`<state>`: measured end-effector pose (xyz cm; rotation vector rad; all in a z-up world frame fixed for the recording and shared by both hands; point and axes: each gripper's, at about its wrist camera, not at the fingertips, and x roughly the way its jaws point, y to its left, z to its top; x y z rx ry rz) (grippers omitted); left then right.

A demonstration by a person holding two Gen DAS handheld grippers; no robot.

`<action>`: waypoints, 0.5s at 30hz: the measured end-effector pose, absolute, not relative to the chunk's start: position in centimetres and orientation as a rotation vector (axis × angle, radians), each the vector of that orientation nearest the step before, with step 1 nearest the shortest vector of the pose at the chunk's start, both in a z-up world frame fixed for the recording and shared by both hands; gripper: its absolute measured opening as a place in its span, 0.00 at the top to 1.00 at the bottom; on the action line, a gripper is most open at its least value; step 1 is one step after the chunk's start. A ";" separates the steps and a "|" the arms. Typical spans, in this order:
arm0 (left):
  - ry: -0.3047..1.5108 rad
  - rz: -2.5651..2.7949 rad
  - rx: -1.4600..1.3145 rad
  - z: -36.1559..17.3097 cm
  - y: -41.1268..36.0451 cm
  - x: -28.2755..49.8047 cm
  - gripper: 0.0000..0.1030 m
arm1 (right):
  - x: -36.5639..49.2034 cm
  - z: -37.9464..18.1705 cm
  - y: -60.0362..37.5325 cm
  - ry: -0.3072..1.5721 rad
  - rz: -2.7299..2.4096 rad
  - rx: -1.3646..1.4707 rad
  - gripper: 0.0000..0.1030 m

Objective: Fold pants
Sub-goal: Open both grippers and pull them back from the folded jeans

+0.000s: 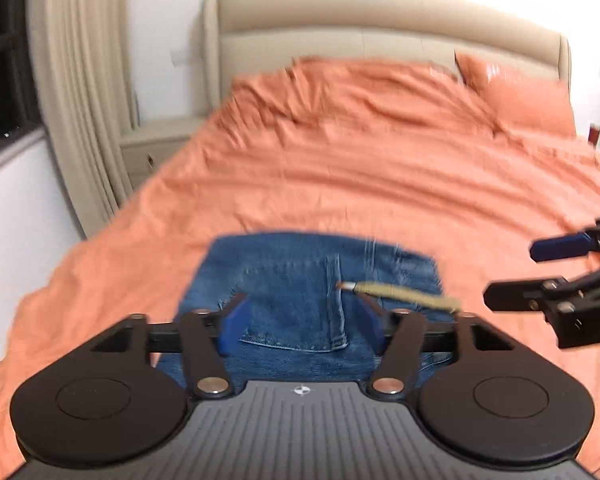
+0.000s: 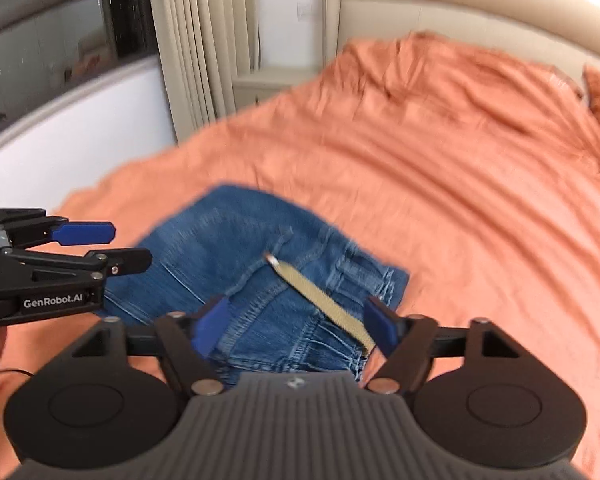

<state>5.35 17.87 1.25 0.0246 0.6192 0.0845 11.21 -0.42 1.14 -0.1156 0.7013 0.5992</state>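
Blue denim pants point(image 1: 300, 280) lie folded into a compact bundle on the orange bedspread point(image 1: 380, 168), also seen in the right wrist view point(image 2: 260, 264). A tan drawstring with a metal tip point(image 1: 404, 294) lies across the denim point(image 2: 320, 300). My left gripper point(image 1: 300, 320) hangs open above the bundle, holding nothing; it also shows at the left of the right wrist view point(image 2: 112, 248). My right gripper point(image 2: 296, 328) is open above the bundle's right part, holding nothing; it shows at the right edge of the left wrist view point(image 1: 512, 272).
A beige padded headboard point(image 1: 380, 20) stands at the far end, with an orange pillow point(image 1: 520, 100) at the right. Beige curtains point(image 1: 80, 80), a window point(image 2: 60, 28) and a bedside table point(image 1: 152, 144) are to the left.
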 end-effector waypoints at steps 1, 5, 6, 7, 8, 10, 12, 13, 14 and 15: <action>0.599 0.087 0.020 2.1 17.6 4.4 0.16 | 9.9 2.0 -0.9 0.686 0.601 -0.103 0.22; 0.570 0.127 0.030 4.1 16.1 0.5 0.14 | 4.7 3.6 -2.3 0.646 0.576 -0.066 0.21; 0.572 0.137 0.021 4.2 15.8 -0.4 0.14 | 3.5 3.5 -2.6 0.646 0.565 -0.049 0.21; 0.572 0.143 0.009 4.3 15.5 -1.2 0.14 | 2.7 3.4 -2.7 0.644 0.556 -0.033 0.21; 0.571 0.146 -0.001 4.3 15.3 -1.9 0.14 | 1.7 3.1 -2.9 0.638 0.541 -0.016 0.21; 0.573 0.167 -0.013 3.7 14.8 -3.2 0.14 | 0.0 2.3 -3.1 0.621 0.483 0.019 0.21; 0.572 0.212 0.001 2.7 14.4 -4.0 0.14 | -1.4 1.2 -3.1 0.614 0.447 0.047 0.21; 0.577 0.228 0.012 2.1 14.3 -4.3 0.14 | -1.9 0.6 -3.0 0.613 0.431 0.052 0.21; 0.589 0.237 0.018 1.3 14.1 -4.5 0.14 | -2.3 0.0 -2.9 0.611 0.416 0.051 0.21; 0.602 0.241 0.014 0.7 14.1 -4.7 0.14 | -2.6 -0.5 -2.8 0.611 0.403 0.049 0.21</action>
